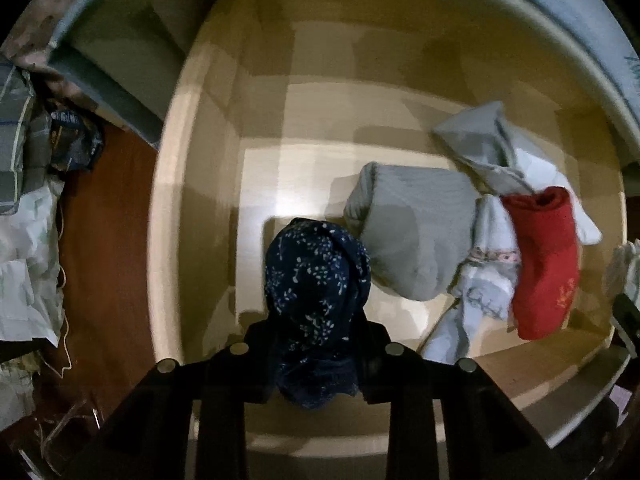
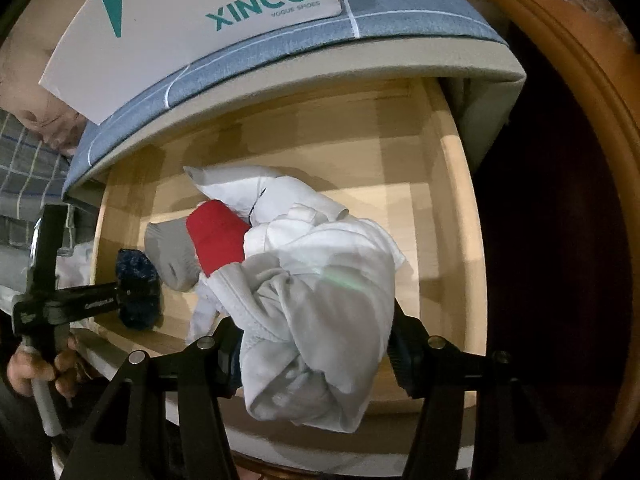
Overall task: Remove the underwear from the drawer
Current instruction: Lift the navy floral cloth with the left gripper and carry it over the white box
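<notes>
In the left wrist view I look straight down into a pale wooden drawer (image 1: 168,240). My left gripper (image 1: 316,360) is shut on a bunched navy underwear piece with small white flecks (image 1: 316,280), held above the drawer floor. Beside it lie a grey rolled piece (image 1: 412,232), a red piece (image 1: 544,264) and pale blue-white cloth (image 1: 480,292). In the right wrist view my right gripper (image 2: 316,356) is shut on a bulky white garment (image 2: 320,300) that fills the gap between its fingers. The left gripper (image 2: 132,292) with the navy piece (image 2: 138,276) shows at the drawer's left.
A white XINCCI shoe-box lid (image 2: 180,20) lies on a blue-grey checked cover above the drawer (image 2: 452,200). An orange wooden frame (image 2: 560,60) curves along the right. Heaped cloth and bags (image 1: 28,240) sit on the brown floor (image 1: 104,240) left of the drawer. A hand (image 2: 36,368) grips the left handle.
</notes>
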A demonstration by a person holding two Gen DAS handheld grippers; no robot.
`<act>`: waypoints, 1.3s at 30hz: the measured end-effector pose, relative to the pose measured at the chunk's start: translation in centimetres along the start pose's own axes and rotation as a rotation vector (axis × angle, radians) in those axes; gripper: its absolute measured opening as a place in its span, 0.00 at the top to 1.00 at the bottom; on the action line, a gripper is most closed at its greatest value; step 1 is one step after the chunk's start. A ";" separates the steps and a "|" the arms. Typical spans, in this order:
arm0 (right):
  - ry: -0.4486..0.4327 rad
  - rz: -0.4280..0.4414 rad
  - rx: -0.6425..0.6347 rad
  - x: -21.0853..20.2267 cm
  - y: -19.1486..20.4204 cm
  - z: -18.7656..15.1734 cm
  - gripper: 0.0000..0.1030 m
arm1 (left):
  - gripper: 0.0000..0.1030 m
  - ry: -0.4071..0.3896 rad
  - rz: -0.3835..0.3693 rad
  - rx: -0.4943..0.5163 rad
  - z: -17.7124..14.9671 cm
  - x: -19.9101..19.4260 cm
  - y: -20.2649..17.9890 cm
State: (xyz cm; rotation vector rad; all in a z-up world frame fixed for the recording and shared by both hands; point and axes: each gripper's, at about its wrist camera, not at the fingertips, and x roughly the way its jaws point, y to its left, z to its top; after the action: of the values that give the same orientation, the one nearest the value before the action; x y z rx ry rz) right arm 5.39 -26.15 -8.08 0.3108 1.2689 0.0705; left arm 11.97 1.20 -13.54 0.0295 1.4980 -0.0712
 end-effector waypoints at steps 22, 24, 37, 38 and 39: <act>-0.041 -0.064 -0.052 0.2 1.0 -0.2 0.45 | 0.72 -0.326 -0.029 0.080 -1.7 -14.7 -0.1; -0.036 -0.066 -0.057 0.4 1.2 -0.2 0.45 | 0.72 -0.375 -0.028 0.090 -1.4 -16.8 -0.3; -0.041 -0.041 -0.053 0.6 1.2 -0.2 0.45 | 0.72 -0.688 -0.014 0.169 5.3 -29.8 -3.2; -0.043 -0.038 -0.049 0.6 1.1 -0.2 0.45 | 0.72 -0.703 -0.009 0.170 6.3 -30.2 -3.6; -0.044 -0.036 -0.046 0.5 1.0 -0.2 0.45 | 0.72 -0.707 -0.010 0.172 6.9 -30.2 -3.8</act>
State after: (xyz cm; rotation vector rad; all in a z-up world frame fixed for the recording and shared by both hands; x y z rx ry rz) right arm 5.51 -25.09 -8.32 0.2482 1.2270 0.0615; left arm 16.49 -2.16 17.19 0.1224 0.7824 -0.1962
